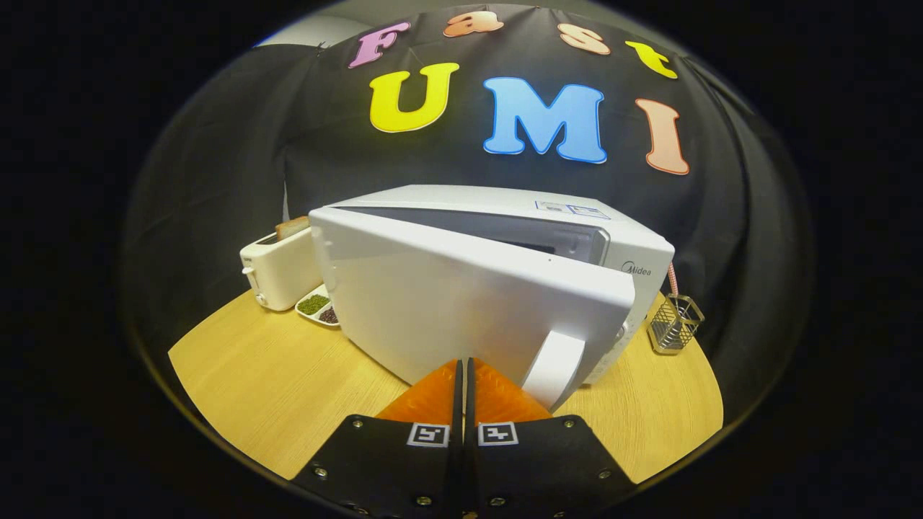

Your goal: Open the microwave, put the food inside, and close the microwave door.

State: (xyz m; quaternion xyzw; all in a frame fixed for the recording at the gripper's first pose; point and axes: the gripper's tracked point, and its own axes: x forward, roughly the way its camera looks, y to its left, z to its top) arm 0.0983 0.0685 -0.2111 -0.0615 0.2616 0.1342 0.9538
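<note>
White microwave [505,288] sits mid tabletop [245,382], just ahead of the gripper [464,367]. Its door [461,310] is partly ajar, hinged at the 9 o'clock side, free edge swung out toward the gripper at about 2 o'clock from the fingertips; a dark gap of the cavity shows along the top between door and body. Door handle [554,367] is a white vertical bar on the free edge, just at 2 o'clock of the fingertips, very near them, contact unclear. Food inside not discernible through the gap.

Gripper fingers are closed together, only a thin slit between them, nothing held; tips sit right up against the lower face of the door, touching or nearly so, can't tell which.

Outward: white toaster [277,270] at 10 o'clock of the microwave, just beside its hinge side, with a brown slice of bread [291,227] sticking up from the slot. Small white divided dish [317,306] in front of the toaster, tucked against the microwave's corner, green stuff in one compartment, dark brownish stuff in the next. Wire basket holder [674,324] at 3 o'clock of the microwave, near its right corner, apart from it. Tabletop is light wood
</note>
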